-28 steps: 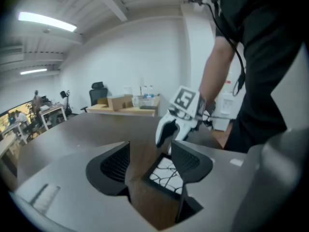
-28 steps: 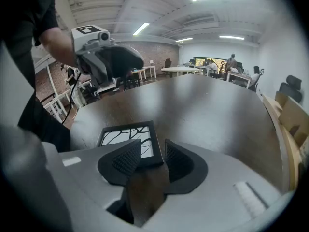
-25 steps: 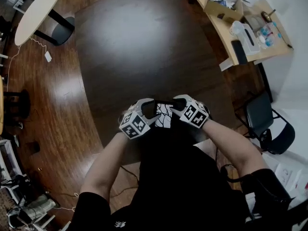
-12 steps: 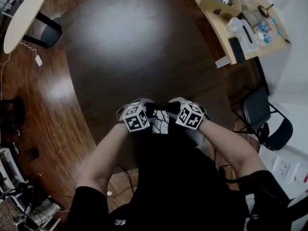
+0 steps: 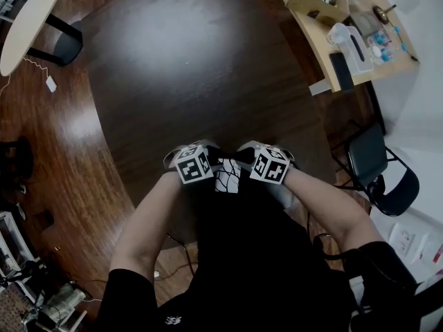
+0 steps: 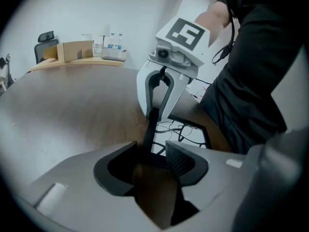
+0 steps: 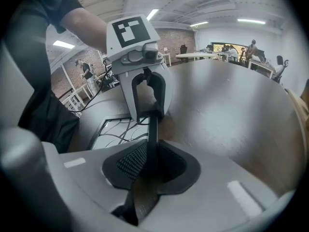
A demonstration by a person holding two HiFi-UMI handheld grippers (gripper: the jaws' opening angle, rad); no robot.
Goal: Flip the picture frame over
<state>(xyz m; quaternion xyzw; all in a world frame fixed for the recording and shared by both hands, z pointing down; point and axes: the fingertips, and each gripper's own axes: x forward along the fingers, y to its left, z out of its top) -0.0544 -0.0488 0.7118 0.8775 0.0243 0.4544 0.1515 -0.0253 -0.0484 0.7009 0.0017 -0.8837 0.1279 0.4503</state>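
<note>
The picture frame (image 5: 228, 177), black-edged with a white picture of dark branching lines, is at the near edge of the dark table (image 5: 194, 61), right in front of the person. Both grippers meet at its far edge. My left gripper (image 5: 216, 159) has just been closing its jaws, and the frame's edge (image 6: 150, 124) runs between them. The right gripper (image 5: 242, 156) has also been closing, and its pads clamp that same edge (image 7: 153, 129). The picture side (image 7: 118, 129) faces the person's body. Each gripper shows in the other's view: right gripper (image 6: 159, 108), left gripper (image 7: 148, 111).
A light wooden desk (image 5: 325, 40) with a box, a tissue box and bottles stands at the upper right. A black chair (image 5: 377, 168) is to the right and a pale round table (image 5: 28, 19) at the upper left. Cables (image 6: 178, 127) hang below the table's near edge.
Both grippers have sunk a little and drawn closer together over the frame's far edge. Less of the picture shows between them now.
</note>
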